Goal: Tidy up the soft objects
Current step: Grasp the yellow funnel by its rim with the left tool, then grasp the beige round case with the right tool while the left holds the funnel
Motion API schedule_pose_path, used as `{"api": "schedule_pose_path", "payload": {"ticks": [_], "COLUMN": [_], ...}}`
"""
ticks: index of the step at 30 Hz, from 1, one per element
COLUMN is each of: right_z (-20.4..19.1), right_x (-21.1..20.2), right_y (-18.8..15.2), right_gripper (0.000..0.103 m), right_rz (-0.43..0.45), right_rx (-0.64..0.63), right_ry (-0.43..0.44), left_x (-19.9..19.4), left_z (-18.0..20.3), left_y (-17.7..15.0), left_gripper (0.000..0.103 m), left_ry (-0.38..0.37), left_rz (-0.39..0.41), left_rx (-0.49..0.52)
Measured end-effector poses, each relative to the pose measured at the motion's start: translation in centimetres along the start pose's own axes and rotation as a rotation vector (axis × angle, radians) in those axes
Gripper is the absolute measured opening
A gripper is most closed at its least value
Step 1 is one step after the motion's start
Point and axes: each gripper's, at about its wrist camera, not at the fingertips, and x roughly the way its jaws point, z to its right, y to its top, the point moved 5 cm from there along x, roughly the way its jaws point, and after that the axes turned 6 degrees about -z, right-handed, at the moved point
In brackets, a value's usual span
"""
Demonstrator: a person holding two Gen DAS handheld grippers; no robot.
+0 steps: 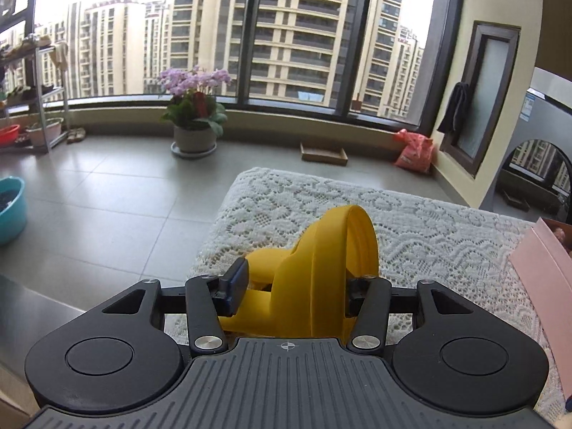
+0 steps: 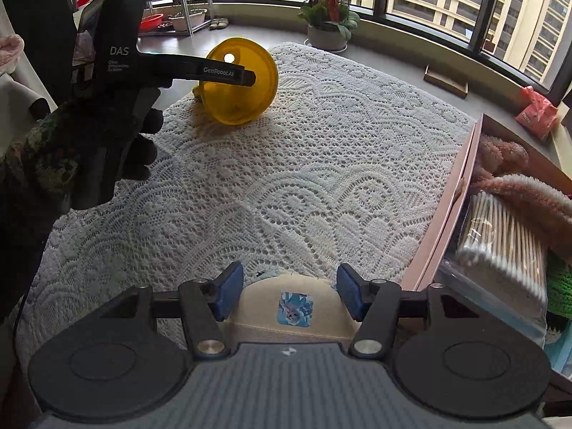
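Note:
A yellow soft funnel fills the gap of my left gripper, which is shut on it near the left edge of the lace-covered table. In the right wrist view the same yellow funnel sits at the table's far left, behind one finger of the left gripper, held by a gloved hand. My right gripper is open at the near edge, its blue pads on either side of a beige soft pad with a blue sticker lying below them.
A pink cardboard box at the table's right holds a pack of cotton swabs, a pink fluffy item and something green and knitted. On the floor are a flower pot, a teal basin and a metal rack.

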Motion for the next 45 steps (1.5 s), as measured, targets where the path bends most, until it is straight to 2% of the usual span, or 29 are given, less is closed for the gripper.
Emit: {"api": "schedule_pose_path", "payload": {"ticks": [1, 3, 5, 10, 14, 17, 19, 21, 22, 25, 29, 31, 32, 35, 36, 38, 45], "right_z": [-0.1, -0.1, 0.3, 1.4, 1.1, 1.0, 0.6, -0.1, -0.5, -0.5, 2.4, 3.5, 4.0, 5.0, 5.2, 5.4, 5.3], "right_x": [-0.6, -1.9, -3.0, -4.2, -4.2, -4.3, -4.2, -4.0, -4.0, -3.6, -4.2, -4.7, -4.9, -4.8, -4.9, -4.9, -4.3], "right_y": [-0.9, -2.8, -4.4, -7.2, -8.7, -9.8, -10.5, -11.2, -11.5, -11.6, -12.7, -13.9, -14.6, -16.3, -16.8, -17.0, -16.3], "right_gripper": [0.060, 0.077, 0.081, 0.084, 0.088, 0.088, 0.088, 0.088, 0.088, 0.089, 0.091, 0.091, 0.091, 0.092, 0.098, 0.103, 0.103], "right_rz": [0.016, 0.065, 0.115, 0.158, 0.201, 0.247, 0.236, 0.228, 0.238, 0.233, 0.254, 0.262, 0.259, 0.226, 0.255, 0.253, 0.184], "right_rx": [-0.009, -0.014, 0.009, 0.082, 0.096, 0.125, 0.107, 0.069, 0.039, -0.003, 0.079, 0.120, 0.152, 0.271, 0.300, 0.324, 0.309], "right_ry": [-0.001, -0.018, -0.031, -0.008, -0.031, -0.039, -0.001, 0.028, 0.006, -0.142, -0.363, -0.404, -0.371, -0.199, -0.190, -0.172, -0.213], "left_x": [0.0, -0.5, -1.5, -5.5, -9.6, -12.4, -13.6, -14.7, -15.0, -15.0, -14.6, -14.6, -14.4, -14.2, -14.1, -13.9, -13.7], "left_z": [0.1, 0.5, 0.8, 3.2, 6.1, 7.3, 7.5, 7.5, 7.3, 7.1, 8.1, 8.5, 8.8, 8.6, 8.4, 8.2, 7.8], "left_y": [-0.1, -0.3, -0.6, -3.0, -7.3, -10.7, -12.4, -13.7, -14.0, -14.1, -14.0, -14.2, -14.2, -14.3, -14.3, -14.2, -14.8], "left_gripper": [0.032, 0.024, 0.022, 0.021, 0.021, 0.022, 0.022, 0.022, 0.022, 0.022, 0.023, 0.025, 0.025, 0.025, 0.025, 0.025, 0.026], "left_ry": [0.012, 0.020, -0.007, -0.110, -0.216, -0.275, -0.285, -0.255, -0.244, -0.239, -0.190, -0.170, -0.162, -0.161, -0.166, -0.173, -0.194], "left_rz": [0.001, 0.006, 0.020, 0.026, -0.018, -0.062, -0.083, -0.072, -0.065, -0.062, -0.046, -0.037, -0.034, -0.039, -0.047, -0.064, -0.070], "left_rx": [0.019, 0.057, 0.081, 0.148, 0.220, 0.234, 0.226, 0.227, 0.221, 0.164, 0.187, 0.207, 0.210, 0.167, 0.149, 0.130, 0.118]}}
